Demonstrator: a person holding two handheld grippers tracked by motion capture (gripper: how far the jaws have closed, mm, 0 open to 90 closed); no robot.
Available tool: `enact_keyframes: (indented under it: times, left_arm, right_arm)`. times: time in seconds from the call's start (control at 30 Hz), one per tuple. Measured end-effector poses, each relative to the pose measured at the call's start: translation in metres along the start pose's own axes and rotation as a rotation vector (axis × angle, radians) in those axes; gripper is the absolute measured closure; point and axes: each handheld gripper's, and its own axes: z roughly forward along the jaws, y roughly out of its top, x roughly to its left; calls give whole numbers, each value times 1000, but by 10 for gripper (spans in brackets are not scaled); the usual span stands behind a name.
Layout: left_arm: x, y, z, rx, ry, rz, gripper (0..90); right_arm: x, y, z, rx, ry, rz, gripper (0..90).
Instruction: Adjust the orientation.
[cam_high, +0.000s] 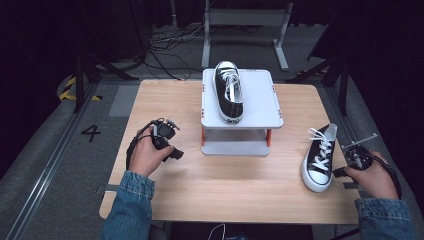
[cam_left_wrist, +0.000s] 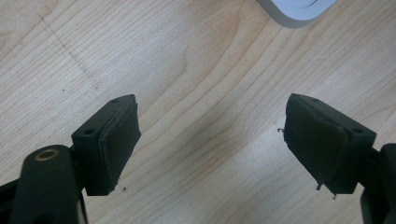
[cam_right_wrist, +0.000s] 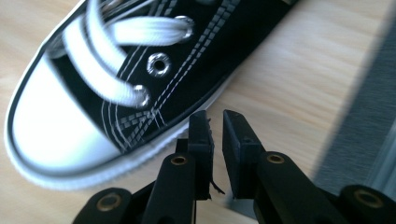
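While one shoe already rests on the top of the grey stand at the far middle of the table, the second shoe lies on the wood at the near right, toe toward the person and heel pointing far. That suggests the job is about half done: one of the pair is shelved, the other not yet lifted.

The right gripper sits just beside this shoe's right flank, near the toe cap, jaws drawn to a narrow slit with nothing between them. No grasp exists yet, so what is left, as I judge it, is to spread the jaws, take the shoe, and carry it to the stand.

The left gripper hovers over bare wood at the near left, jaws wide and empty, with a corner of the stand just ahead of it.

Room is tight on the right: the shoe lies close to the table's right edge, and the right hand hangs partly past it. Between shoe and stand the wood is open. The top has free space to the right of the first shoe, and the lower shelf looks free too.
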Motion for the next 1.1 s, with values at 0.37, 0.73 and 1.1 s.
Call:
enact_keyframes:
  times: [0.37, 0.73, 1.1]
  left_arm:
    - [3, -10, -4, 4, 15, -21, 191]
    - [4, -12, -3, 7, 19, -21, 191]
    - [0, -36, -4, 41, 41, -50, 193]
  right_arm:
    - [48, 38, 19, -6, 71, -165, 748]
    - [42, 28, -25, -83, -19, -321, 468]
    - [15, 47, -11, -97, -148, -404, 397]
